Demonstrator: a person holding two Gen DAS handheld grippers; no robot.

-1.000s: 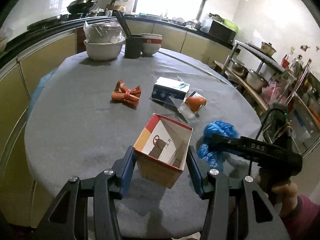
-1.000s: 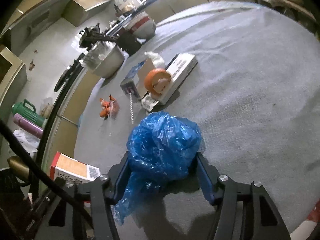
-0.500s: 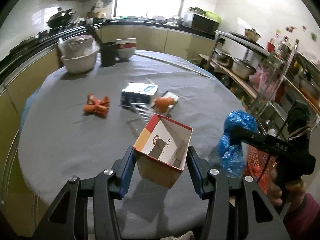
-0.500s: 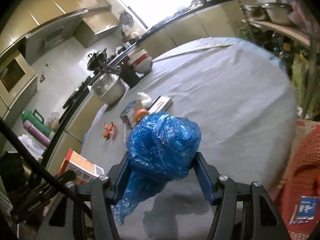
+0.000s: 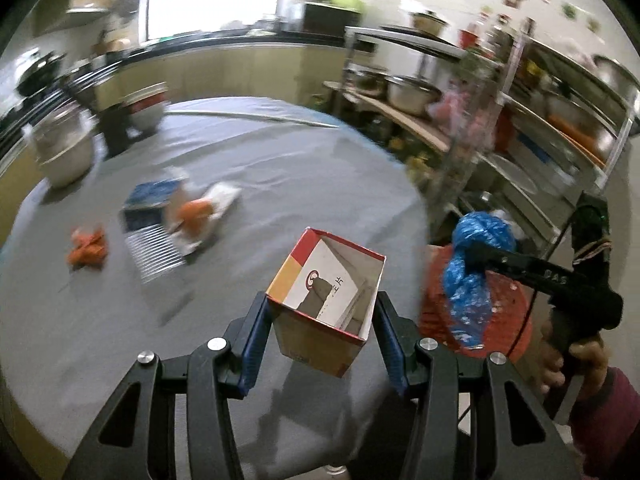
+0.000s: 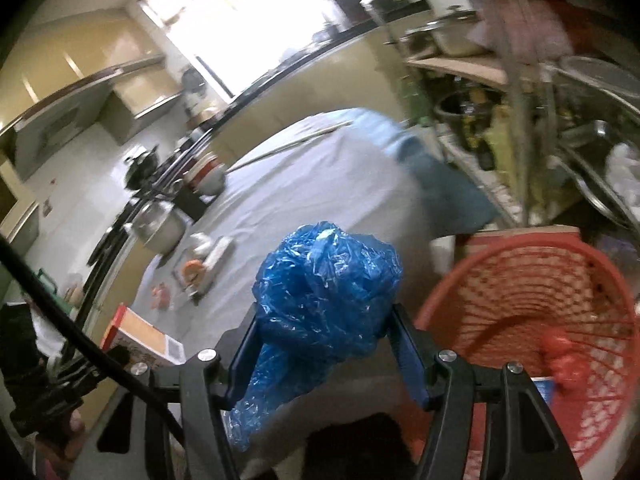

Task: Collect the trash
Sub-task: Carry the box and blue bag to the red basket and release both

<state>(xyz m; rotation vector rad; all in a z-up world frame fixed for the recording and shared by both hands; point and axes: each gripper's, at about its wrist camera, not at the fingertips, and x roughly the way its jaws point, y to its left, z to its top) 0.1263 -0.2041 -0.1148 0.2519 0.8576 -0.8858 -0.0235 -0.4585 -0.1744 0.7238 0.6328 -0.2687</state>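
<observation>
Carton (image 5: 326, 300) mouth-up, tilted | left hand-held gripper (image 5: 320, 344) clamps it | right hand-held gripper (image 6: 324, 354) clamps blue bag (image 6: 324, 300)

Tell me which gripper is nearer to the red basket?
Right. The right gripper, holding the blue bag, hangs beside the red basket; the left gripper is over the table.

My left wrist view smears the far bowls and the orange wrapper scrap (image 5: 87, 245) on the grey round table (image 5: 280, 184), so I cannot read their details. The red plastic mesh basket (image 6: 532, 280) runs off my right view's lower edge, and the crumpled blue plastic bag (image 6: 324, 300) hides the table edge behind it.
</observation>
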